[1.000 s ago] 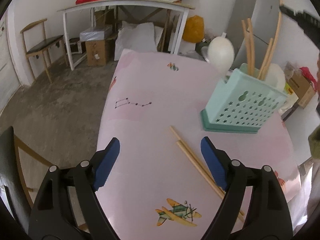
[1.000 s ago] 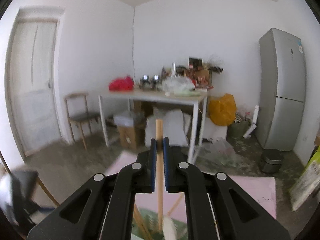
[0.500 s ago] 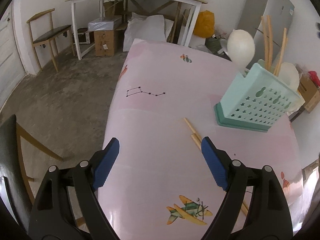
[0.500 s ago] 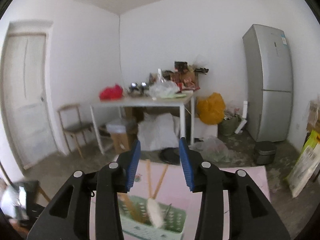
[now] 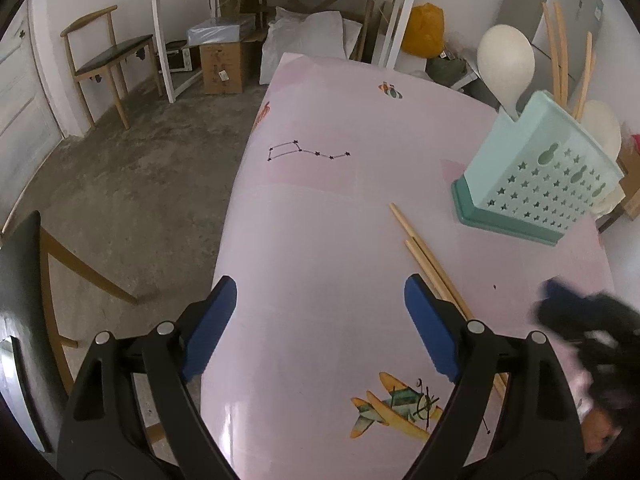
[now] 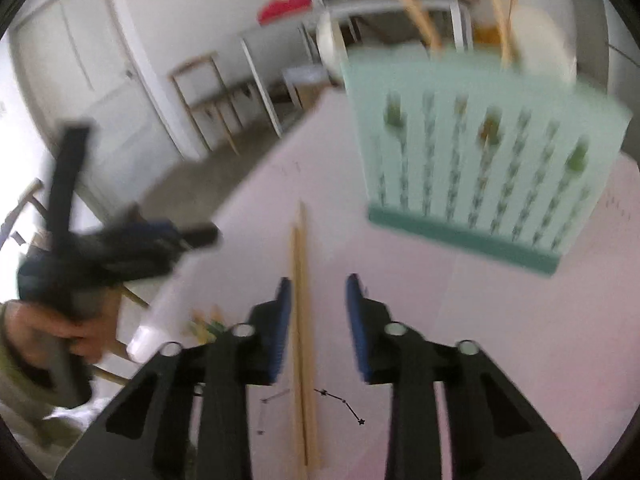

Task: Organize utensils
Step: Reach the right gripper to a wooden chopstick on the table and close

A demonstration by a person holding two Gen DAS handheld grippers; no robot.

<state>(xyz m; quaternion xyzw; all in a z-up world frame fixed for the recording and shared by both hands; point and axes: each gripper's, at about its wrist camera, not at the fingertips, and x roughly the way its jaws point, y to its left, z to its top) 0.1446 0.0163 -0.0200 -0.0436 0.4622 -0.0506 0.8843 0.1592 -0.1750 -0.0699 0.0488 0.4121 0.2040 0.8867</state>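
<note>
- Two chopsticks (image 5: pixel 430 264) lie side by side and touching on the pink surface (image 5: pixel 320 208), just in front of the mint utensil holder (image 5: pixel 536 184), which stands near the surface's far right edge.
- In the left wrist view their long axis runs on a diagonal: the far tips point toward the middle of the surface, and the near ends run toward its near right corner.
- In the right wrist view the same chopsticks (image 6: pixel 302 320) run almost straight away from the camera, far tips pointing to the holder's (image 6: pixel 472 152) left end.
- The left hand-held gripper (image 5: pixel 320 320) hovers over the near part of the surface with its jaws spread wide and nothing between them.
- The right hand-held gripper (image 6: pixel 316 320) has its jaws partly apart and has just been narrowing them; the chopsticks pass between the blue pads, close to the left pad, and whether it touches them cannot be told.
- The holder carries upright chopsticks (image 5: pixel 560 40) and two pale spoons (image 5: pixel 506 64).
- The chopsticks' near ends are hidden behind the left hand-held gripper's right finger (image 5: pixel 430 332).
- The right wrist view is smeared, so the holder's pattern is hard to make out.
- The right hand-held gripper (image 5: pixel 580 320) is only a dark blur at the surface's right edge in the left wrist view.
</note>
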